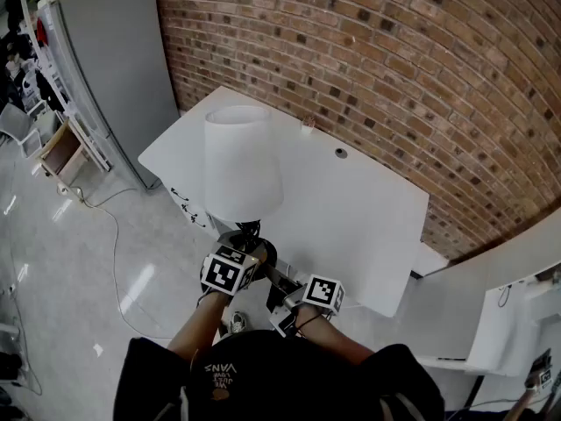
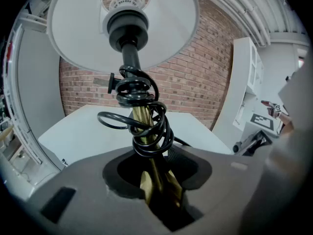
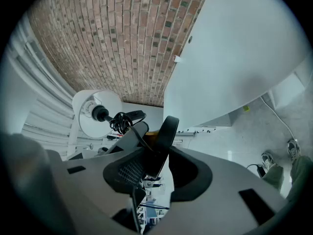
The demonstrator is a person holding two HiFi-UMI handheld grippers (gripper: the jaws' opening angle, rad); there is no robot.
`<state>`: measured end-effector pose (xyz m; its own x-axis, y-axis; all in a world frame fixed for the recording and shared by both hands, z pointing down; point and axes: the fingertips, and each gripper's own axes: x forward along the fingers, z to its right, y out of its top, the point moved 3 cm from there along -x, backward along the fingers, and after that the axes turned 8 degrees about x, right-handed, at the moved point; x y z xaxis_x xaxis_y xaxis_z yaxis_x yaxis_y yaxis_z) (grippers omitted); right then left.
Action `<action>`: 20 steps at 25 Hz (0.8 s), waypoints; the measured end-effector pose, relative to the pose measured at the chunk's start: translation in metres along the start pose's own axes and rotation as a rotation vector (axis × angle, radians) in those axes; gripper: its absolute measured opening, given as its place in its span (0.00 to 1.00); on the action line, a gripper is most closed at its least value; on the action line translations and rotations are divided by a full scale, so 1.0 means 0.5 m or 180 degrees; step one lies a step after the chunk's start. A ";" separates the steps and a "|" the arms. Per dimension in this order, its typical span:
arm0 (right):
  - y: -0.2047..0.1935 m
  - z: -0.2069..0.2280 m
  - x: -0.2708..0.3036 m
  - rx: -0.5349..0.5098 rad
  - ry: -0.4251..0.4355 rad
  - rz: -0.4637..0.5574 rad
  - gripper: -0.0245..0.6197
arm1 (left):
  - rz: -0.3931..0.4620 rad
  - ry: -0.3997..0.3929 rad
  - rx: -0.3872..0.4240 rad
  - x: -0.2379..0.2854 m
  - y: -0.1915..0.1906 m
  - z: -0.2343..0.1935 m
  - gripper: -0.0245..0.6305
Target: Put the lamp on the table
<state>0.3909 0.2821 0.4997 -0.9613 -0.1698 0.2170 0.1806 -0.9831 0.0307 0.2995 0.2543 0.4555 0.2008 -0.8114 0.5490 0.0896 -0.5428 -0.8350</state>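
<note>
Firmly, left fingers (image 2: 83, 185) clamp lamp (image 1: 242, 167) stem; right fingers (image 3: 230, 180) seemingly pinch its base (image 3: 165, 133).

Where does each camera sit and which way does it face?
Head view: on the person's head, steeply down at lamp, white table; forearms, left tool, right tool show.
Left gripper view: on left tool, up clamped brass stem to shade.
Right gripper view: on right tool, past clamped lamp base to table; shoes show.
Shared: lamp, table, brick wall.

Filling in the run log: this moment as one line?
left gripper: shut on stem | right gripper: shut on base | lamp: upright at near edge of table, not set down
</note>
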 end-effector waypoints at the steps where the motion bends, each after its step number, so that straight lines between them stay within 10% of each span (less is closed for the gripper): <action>1: 0.007 0.003 -0.005 -0.0022 -0.0007 -0.0012 0.25 | 0.0001 0.0011 0.0012 0.007 0.002 0.006 0.27; 20: 0.068 -0.003 0.040 -0.0409 -0.0032 -0.0235 0.29 | 0.0067 0.0108 -0.0028 0.056 0.026 -0.040 0.26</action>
<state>0.3776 0.2454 0.5034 -0.9687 -0.0967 0.2286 0.0807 -0.9937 -0.0781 0.2869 0.2204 0.4607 0.1693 -0.8295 0.5322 0.0769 -0.5272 -0.8462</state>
